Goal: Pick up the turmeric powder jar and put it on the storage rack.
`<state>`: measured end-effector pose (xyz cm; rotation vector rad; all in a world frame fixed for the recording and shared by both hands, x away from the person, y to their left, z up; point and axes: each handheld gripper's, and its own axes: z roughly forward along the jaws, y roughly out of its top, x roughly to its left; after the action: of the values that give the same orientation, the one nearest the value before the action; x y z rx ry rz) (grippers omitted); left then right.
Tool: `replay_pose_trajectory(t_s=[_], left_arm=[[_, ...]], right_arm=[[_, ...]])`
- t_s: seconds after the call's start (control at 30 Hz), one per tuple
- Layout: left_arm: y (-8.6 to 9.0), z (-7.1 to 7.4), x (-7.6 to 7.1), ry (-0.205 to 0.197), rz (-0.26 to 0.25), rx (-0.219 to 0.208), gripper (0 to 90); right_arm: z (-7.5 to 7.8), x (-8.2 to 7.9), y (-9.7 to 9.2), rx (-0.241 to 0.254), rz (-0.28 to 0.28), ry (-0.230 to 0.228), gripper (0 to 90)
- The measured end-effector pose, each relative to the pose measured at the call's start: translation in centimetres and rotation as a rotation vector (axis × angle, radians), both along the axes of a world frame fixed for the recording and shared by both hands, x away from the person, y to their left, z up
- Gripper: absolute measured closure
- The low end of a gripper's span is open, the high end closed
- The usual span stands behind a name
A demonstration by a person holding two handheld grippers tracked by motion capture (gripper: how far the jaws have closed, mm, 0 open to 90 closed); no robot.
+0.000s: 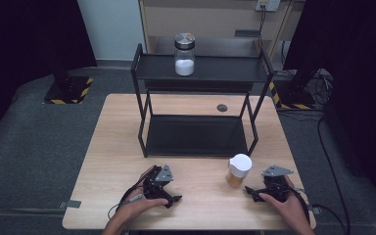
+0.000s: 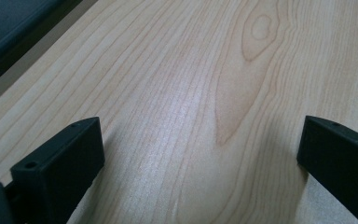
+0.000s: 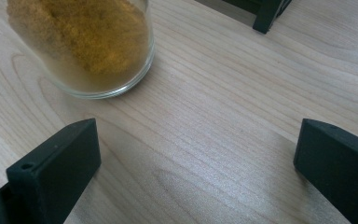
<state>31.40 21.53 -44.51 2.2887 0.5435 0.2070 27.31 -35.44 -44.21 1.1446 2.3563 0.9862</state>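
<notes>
- On the wooden surface [image 1: 117,147], near its front right, a white-capped jar of brown powder [image 1: 238,171] stands upright.
- The right claw [image 1: 252,192], released and empty, sits just beside it, nearer than the left claw [image 1: 172,199], also released.

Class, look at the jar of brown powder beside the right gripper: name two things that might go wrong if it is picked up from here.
The right gripper is open with the jar off to one side, outside its jaws; closing now might nudge or tip it. The jar looks like smooth glass, so a weak grip may let it slip.
</notes>
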Motion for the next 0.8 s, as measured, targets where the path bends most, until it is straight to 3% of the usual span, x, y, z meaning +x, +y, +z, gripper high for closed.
replay_pose_trajectory(t_s=[0.1, 0.4, 0.8], left_arm=[[0.0, 0.0, 0.0, 0.0, 0.0, 0.0, 0.0], [0.0, 0.0, 0.0, 0.0, 0.0, 0.0, 0.0], [0.0, 0.0, 0.0, 0.0, 0.001, 0.0, 0.0]], right_arm=[[0.3, 0.2, -0.1, -0.004, 0.005, 0.012, 2.2], [0.8, -0.5, -1.3, 0.024, 0.04, -0.011, 5.9], [1.4, -0.7, -1.5, 0.042, 0.143, -0.03, 6.7]])
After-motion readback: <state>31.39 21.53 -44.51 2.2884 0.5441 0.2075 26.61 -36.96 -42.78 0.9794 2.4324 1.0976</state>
